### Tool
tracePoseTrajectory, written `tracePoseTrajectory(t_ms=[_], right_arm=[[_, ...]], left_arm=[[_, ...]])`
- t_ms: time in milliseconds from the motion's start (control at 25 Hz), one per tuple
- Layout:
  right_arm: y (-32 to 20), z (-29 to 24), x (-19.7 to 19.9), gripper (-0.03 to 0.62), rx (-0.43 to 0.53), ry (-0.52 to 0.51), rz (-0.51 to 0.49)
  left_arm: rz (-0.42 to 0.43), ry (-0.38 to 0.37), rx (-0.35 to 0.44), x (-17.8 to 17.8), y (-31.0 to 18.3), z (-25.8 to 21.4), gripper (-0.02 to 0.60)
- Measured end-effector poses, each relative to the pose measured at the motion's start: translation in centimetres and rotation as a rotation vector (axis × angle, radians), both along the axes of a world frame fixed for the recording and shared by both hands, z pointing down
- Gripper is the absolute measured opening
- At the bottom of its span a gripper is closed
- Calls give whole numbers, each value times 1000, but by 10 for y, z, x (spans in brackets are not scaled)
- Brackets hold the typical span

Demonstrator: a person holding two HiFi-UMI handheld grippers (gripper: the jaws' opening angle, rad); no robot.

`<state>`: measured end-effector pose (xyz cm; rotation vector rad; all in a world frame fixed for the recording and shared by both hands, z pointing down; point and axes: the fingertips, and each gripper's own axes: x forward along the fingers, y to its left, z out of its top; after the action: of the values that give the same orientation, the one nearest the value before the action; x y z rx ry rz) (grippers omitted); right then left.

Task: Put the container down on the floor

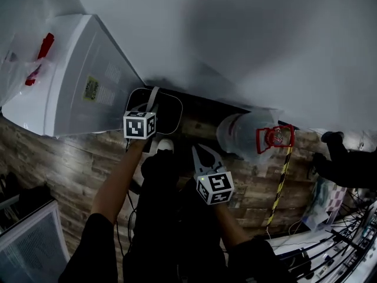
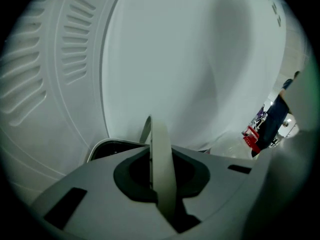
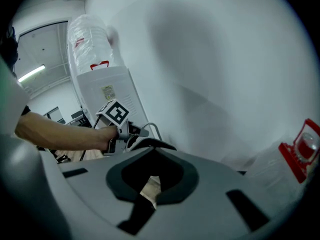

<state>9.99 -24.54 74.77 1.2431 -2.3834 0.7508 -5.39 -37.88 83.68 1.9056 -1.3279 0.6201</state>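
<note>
The container [image 1: 171, 112] is a dark bin with a white rim, low against the wall beside the white dispenser. Its pale strap handle [image 2: 160, 139] runs upright through my left gripper [image 1: 145, 109], which is shut on it. The bin's rim [image 2: 107, 145] shows just left of the strap. Whether the bin rests on the floor I cannot tell. My right gripper [image 1: 206, 153] hovers to the right of the bin, open and empty. In the right gripper view my left gripper [image 3: 131, 133] appears ahead, held by a bare arm.
A white water dispenser [image 1: 76, 81] with a bottle on top [image 3: 90, 39] stands left of the bin. A large clear bottle with a red handle [image 1: 247, 135] lies on the wood floor to the right. Yellow-black tape [image 1: 280, 184], cables and another person's dark shoes [image 1: 347, 165] are further right.
</note>
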Motion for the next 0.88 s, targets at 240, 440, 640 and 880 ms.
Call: tracePoseTrajectory(t_ms=[240,440,640,880], right_arm=[[-24,59,3,12,21,4,5],[-50,104,8,12,66,8,25],[-67,134,17,12,108,0,51],[-72,156,21,12,141,-8,57]], left_arm=[[-7,35,28,2,-16,33,41],[12,45,83,7,-33,55,41],[21,48,131,12,-40,77,41],[21,37,167,11,-42,97,41]])
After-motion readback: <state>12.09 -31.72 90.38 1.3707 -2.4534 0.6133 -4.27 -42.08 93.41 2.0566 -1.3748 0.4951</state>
